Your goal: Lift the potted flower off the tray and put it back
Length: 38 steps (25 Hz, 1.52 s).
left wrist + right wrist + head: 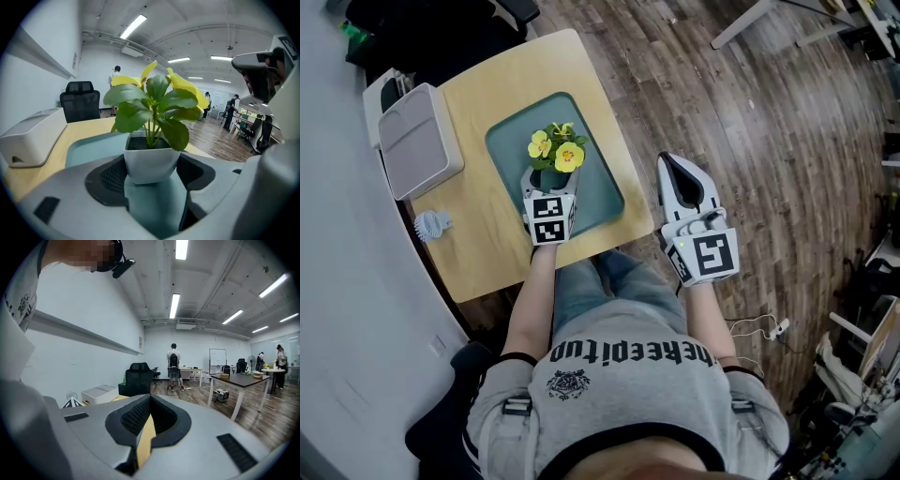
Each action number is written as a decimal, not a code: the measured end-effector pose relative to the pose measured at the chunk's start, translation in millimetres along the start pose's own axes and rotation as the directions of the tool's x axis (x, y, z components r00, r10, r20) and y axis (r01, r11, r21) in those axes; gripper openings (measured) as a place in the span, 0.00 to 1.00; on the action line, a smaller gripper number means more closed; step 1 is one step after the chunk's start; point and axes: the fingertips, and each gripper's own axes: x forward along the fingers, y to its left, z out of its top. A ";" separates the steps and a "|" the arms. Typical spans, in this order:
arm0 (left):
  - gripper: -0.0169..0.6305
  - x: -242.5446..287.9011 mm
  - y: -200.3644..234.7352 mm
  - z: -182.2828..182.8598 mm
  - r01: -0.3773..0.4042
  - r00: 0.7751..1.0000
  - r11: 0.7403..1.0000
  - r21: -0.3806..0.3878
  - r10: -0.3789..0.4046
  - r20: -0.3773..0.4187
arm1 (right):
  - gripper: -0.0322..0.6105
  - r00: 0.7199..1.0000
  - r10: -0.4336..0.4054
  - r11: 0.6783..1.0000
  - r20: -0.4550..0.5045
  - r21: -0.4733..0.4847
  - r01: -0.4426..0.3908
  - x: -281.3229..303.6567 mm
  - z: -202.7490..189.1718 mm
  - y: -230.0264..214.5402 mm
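Head view: one table, one teal tray on it, and one potted flower standing at the tray's near edge. The left gripper reaches around the pot. The right gripper is past the table's right edge.

Left gripper view: both jaws are clenched against the sides of the white pot.

Right gripper view: the two jaws are closed to a slit, grasping nothing.

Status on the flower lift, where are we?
Done: the left gripper has its jaws against both sides of the pot. In hand: that grip; the pot is over the tray, lifted or not I cannot tell. Left: finishing the lift and the return. The right gripper is shut and empty, off the table.
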 end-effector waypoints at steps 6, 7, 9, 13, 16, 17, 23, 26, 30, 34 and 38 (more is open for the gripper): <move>0.55 -1.0 2.2 -2.6 -0.002 1.000 1.000 0.011 0.002 0.005 | 0.05 1.000 0.006 1.000 -0.003 -0.003 -0.006 3.3 1.1 3.5; 0.55 -1.1 2.6 -3.5 -0.003 1.000 1.000 0.012 0.003 0.004 | 0.05 1.000 0.006 1.000 -0.002 -0.003 -0.006 3.5 1.1 4.1; 0.55 -1.1 2.9 -5.1 -0.002 1.000 1.000 0.014 0.002 0.004 | 0.05 1.000 0.007 1.000 -0.002 -0.004 -0.007 3.7 0.2 5.0; 0.55 -1.5 1.5 -8.2 0.003 1.000 1.000 0.020 -0.003 -0.004 | 0.05 1.000 0.006 1.000 -0.004 -0.003 -0.006 2.7 -0.3 4.6; 0.55 -1.3 0.6 -9.7 0.005 1.000 1.000 0.025 -0.005 -0.001 | 0.05 1.000 0.006 1.000 -0.002 -0.002 -0.006 1.8 -1.0 4.4; 0.55 -1.3 0.3 -10.1 0.007 1.000 1.000 0.028 -0.007 -0.001 | 0.05 1.000 0.006 1.000 -0.002 -0.002 -0.006 1.4 -1.3 4.5; 0.55 -1.6 -0.7 -11.9 0.027 1.000 0.999 0.041 -0.027 -0.005 | 0.05 1.000 0.008 1.000 -0.001 -0.005 -0.008 0.8 -2.0 9.2; 0.55 -3.0 -1.6 -11.2 0.050 0.999 0.998 0.031 -0.050 -0.007 | 0.05 1.000 0.009 1.000 0.003 -0.005 -0.009 0.0 0.0 9.7; 0.55 -9.4 -2.8 -10.5 0.060 0.998 0.997 0.041 -0.059 -0.010 | 0.05 1.000 0.021 1.000 0.011 -0.005 -0.020 0.8 2.1 14.5; 0.55 -22.9 -1.9 -11.5 0.042 0.999 0.999 0.034 -0.042 -0.008 | 0.05 0.999 0.044 0.999 0.024 -0.003 -0.043 0.9 6.1 22.1; 0.55 -40.8 0.6 -11.3 0.017 1.000 1.000 0.016 -0.017 -0.001 | 0.05 0.997 0.070 0.998 0.044 -0.004 -0.069 -0.2 12.8 30.1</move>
